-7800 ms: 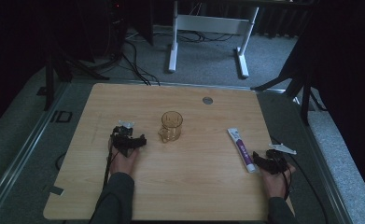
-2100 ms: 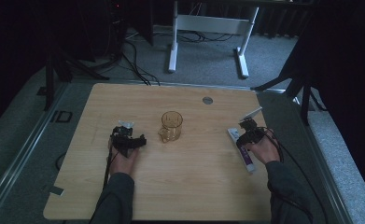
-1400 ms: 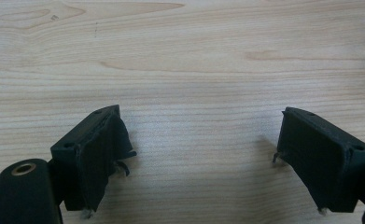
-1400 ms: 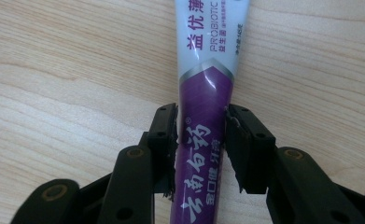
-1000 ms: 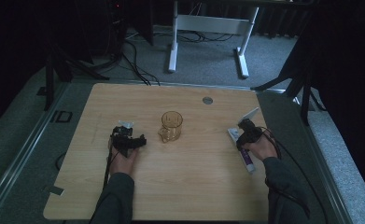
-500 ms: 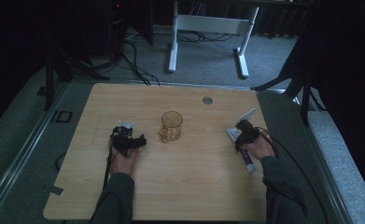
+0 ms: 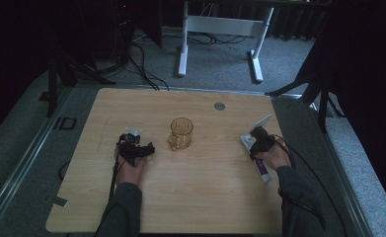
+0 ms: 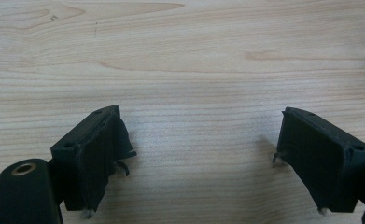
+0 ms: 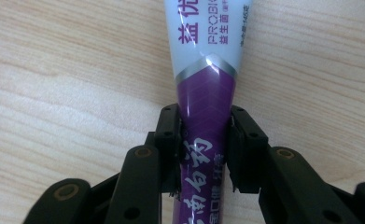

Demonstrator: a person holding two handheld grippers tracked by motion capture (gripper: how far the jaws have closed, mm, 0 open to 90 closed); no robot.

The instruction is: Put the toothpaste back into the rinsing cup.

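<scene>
Purple tube (image 9: 206,102) pinched by right tool (image 9: 203,149); high view adds cup (image 7: 181,133).

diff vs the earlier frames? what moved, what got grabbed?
The right gripper moved from the table's near right edge forward and inward onto the purple-and-white tube, and its jaws are now shut on the tube's purple part. The tube still lies flat in about the same spot. The left gripper stayed put, open over bare table; the amber cup has not moved.

The right gripper (image 9: 203,154) clamps its fingers (image 9: 167,140) on the purple-and-white tube (image 9: 207,88).
</scene>
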